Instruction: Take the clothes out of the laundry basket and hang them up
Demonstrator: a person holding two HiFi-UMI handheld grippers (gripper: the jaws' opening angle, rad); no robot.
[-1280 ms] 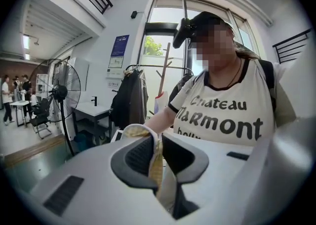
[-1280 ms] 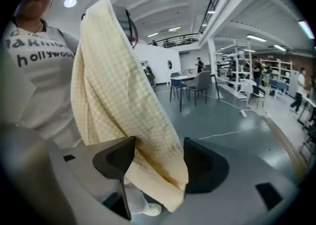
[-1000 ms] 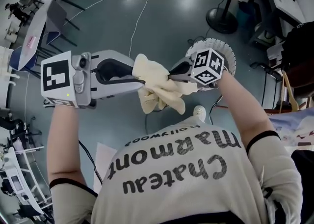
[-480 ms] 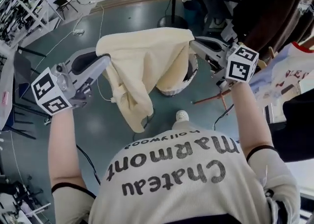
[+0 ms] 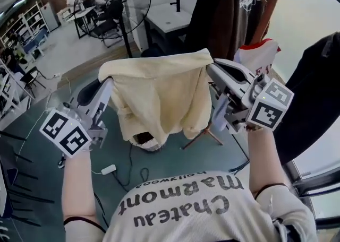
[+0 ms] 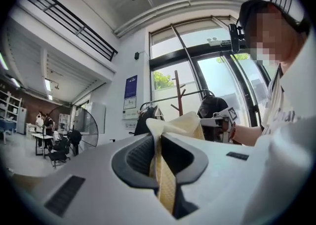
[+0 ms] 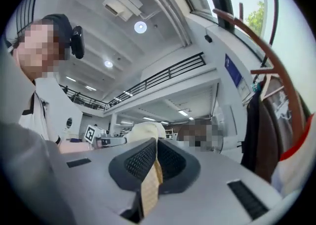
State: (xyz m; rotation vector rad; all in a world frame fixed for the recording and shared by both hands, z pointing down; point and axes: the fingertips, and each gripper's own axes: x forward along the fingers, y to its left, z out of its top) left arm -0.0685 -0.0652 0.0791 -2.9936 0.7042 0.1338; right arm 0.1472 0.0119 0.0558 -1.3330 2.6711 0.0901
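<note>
Both left tool (image 5: 109, 83) and right tool (image 5: 209, 67) pinch cream garment (image 5: 159, 95) (spread between).

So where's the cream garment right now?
In the head view the garment hangs at centre frame, stretched between the left gripper and the right gripper, both shut on its top edge. The dark coats hang just behind it.

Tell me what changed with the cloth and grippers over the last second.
The left gripper and right gripper rose and moved apart, lifting the cream garment from a bunched wad near the floor to a spread sheet by the coat rack. Both still grip its top edge.
</note>
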